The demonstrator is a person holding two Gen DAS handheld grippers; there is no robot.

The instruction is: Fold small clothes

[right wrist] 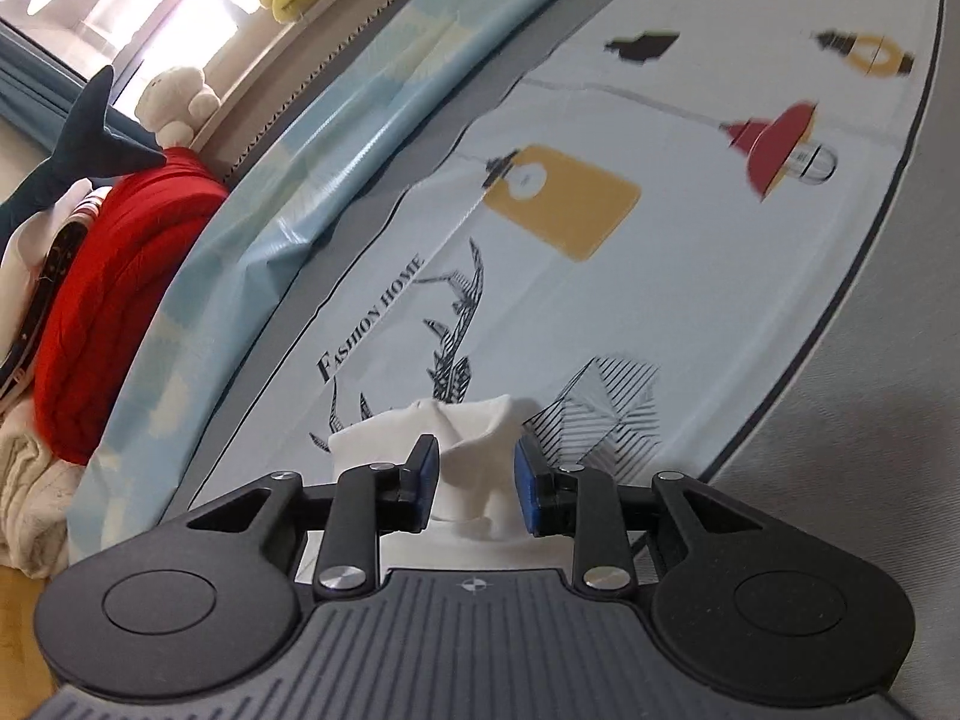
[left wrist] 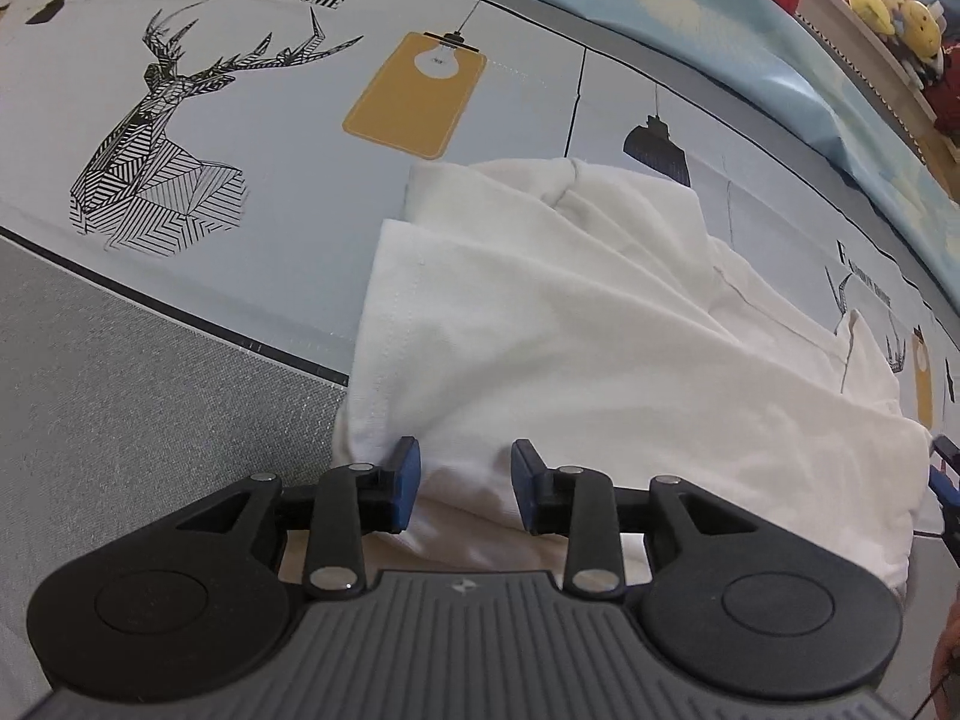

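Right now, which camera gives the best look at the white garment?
The left wrist view: the white garment spreads across the printed sheet, showing folds, hem and edges. The right wrist view shows only a small bunched piece between the right claw pads.

Soft white cloth garment [left wrist: 570, 330], matt printed sheet [left wrist: 288, 138]

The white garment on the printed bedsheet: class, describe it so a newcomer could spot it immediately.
Find the pale blue printed bedsheet with its black line-drawn deer head. Right of the deer, below the yellow lamp print, lies a rumpled white garment. It is the only plain, unprinted cloth on the sheet.
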